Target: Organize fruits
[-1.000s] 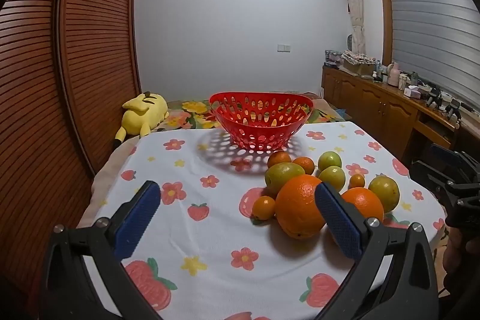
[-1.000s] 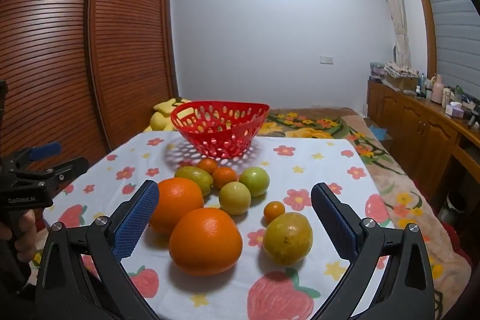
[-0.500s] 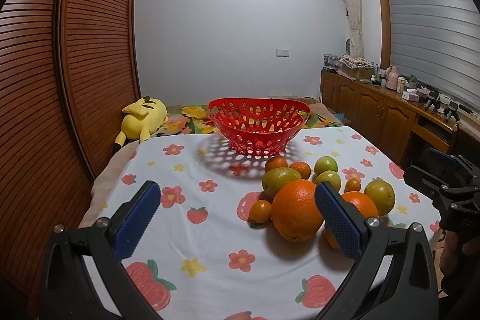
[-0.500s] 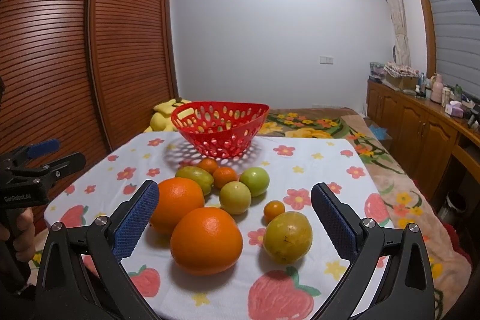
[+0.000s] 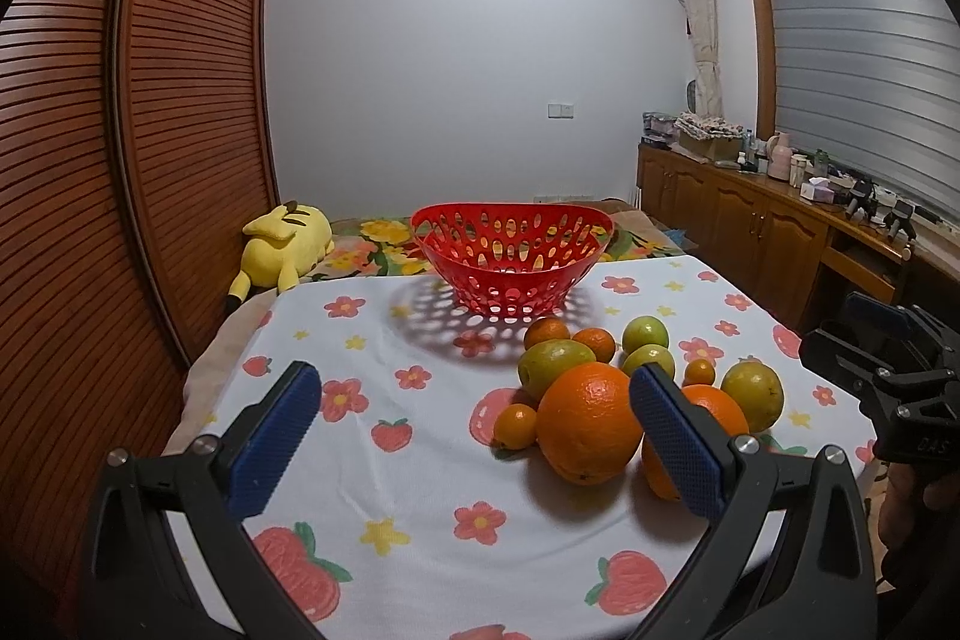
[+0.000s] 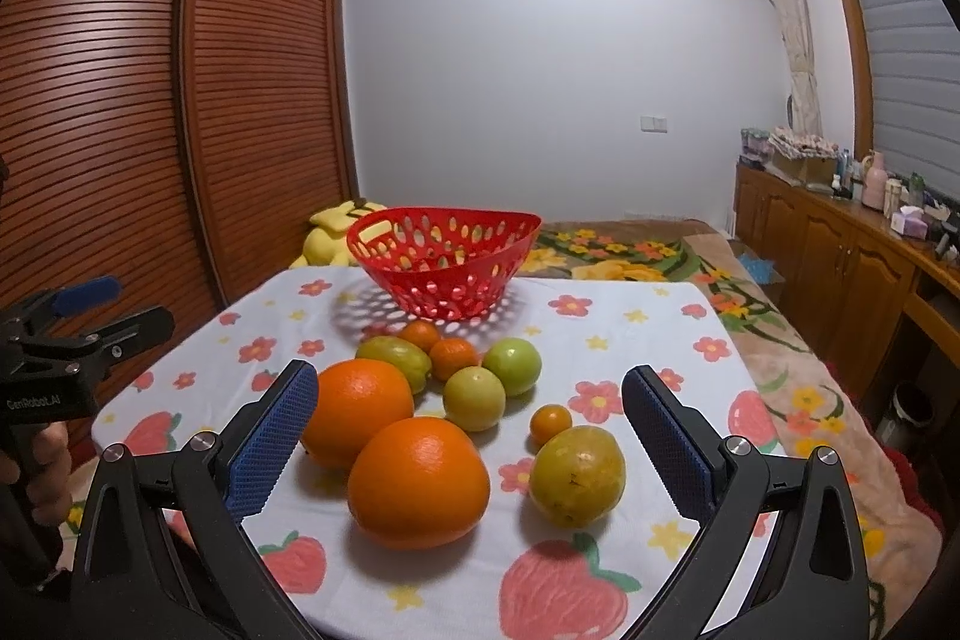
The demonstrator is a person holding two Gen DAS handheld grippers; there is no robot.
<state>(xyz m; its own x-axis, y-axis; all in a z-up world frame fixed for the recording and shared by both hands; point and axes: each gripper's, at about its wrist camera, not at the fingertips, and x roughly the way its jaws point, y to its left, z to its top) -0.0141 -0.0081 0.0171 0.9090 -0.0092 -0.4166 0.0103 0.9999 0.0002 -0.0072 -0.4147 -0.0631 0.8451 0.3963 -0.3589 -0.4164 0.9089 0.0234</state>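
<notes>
A red perforated basket (image 5: 510,256) (image 6: 444,259) stands empty at the far side of the table. In front of it lies a cluster of fruit: two large oranges (image 6: 417,481) (image 5: 591,421), several green and yellow-green fruits (image 6: 576,475) (image 5: 753,394), and small tangerines (image 6: 549,421) (image 5: 515,424). My left gripper (image 5: 474,436) hovers open over the cloth, left of the cluster, holding nothing. My right gripper (image 6: 468,442) is open too, low and near, with the closest orange framed between its blue pads (image 6: 273,439).
The table wears a white cloth with strawberry and flower print (image 5: 372,340). A yellow plush toy (image 5: 282,244) lies beyond its far left corner. Louvred wooden doors (image 5: 120,160) stand on the left, a wooden sideboard (image 6: 840,244) on the right.
The left gripper has drawn back and risen slightly, so the fruit and basket sit lower and farther in its view. The right gripper has barely moved. Both stay open.
</notes>
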